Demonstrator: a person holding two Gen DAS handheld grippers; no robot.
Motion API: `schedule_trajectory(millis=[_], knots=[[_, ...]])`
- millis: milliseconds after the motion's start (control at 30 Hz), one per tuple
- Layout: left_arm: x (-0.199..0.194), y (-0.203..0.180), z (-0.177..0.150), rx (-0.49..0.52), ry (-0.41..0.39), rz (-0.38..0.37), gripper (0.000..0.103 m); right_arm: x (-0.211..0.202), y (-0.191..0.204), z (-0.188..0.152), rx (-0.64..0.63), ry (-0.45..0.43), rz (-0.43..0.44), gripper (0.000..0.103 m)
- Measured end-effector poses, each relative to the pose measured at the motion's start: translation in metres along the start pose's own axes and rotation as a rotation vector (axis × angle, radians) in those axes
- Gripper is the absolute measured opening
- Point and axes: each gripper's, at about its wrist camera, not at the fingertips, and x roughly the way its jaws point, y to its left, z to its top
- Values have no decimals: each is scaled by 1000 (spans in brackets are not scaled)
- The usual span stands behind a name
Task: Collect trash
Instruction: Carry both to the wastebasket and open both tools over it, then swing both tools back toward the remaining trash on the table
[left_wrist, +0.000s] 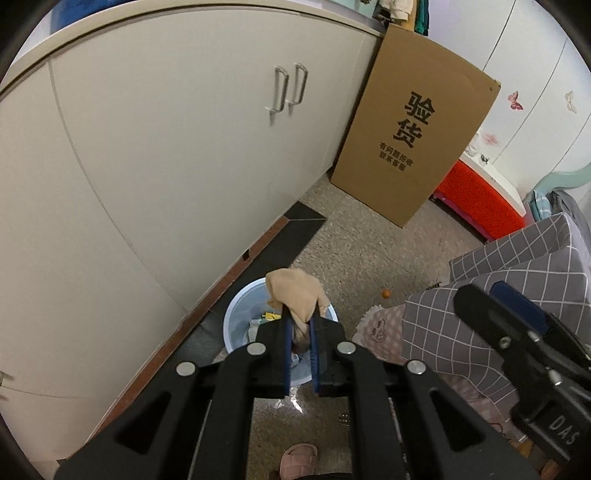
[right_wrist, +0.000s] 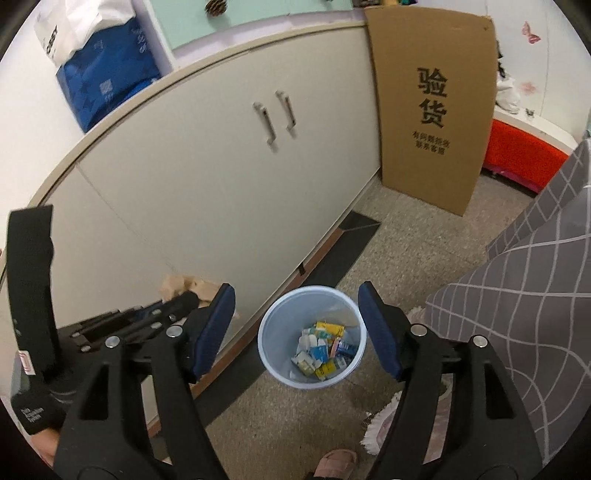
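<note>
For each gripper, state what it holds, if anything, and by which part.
The left gripper pinches a crumpled tan wad by its lower end. The right gripper is open and holds nothing.

A: How many bins are there?
B: One round light blue plastic bin (right_wrist: 312, 338). The little packets inside are too jumbled to count.
A: And big boxes?
B: One tall brown cardboard box (right_wrist: 432, 107) with black writing.
A: Handles on the cream cupboard doors?
B: Two thin silver metal handles (right_wrist: 275, 116), side by side.
A: Slippers?
B: One fuzzy pink slipper (right_wrist: 334, 463).
A: Grabbers?
B: Two black grabbers with blue pads (right_wrist: 297, 325). One crumpled tan paper (left_wrist: 295, 295), too.
</note>
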Motion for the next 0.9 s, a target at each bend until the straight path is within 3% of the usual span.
schedule_trajectory(millis=[133,200,267,300,600,900], knots=[[8,-7,10,5,14,-8,9,-5,-9,3,31,-40,-16,69],[11,-9,14,2,27,-18,20,-8,-13,5,47,-55,-17,69],[15,-11,21,-19,41,-10,77,-11,-15,6,56,-67,-25,70],[16,-11,23,-26,38,-10,80,-12,-17,7,60,-73,-27,70],[0,-16,21,-60,29,-3,80,-23,-22,6,80,-80,-28,71],[-53,-36,9,-37,-52,-24,80,-63,-25,6,91,-130,-23,71]])
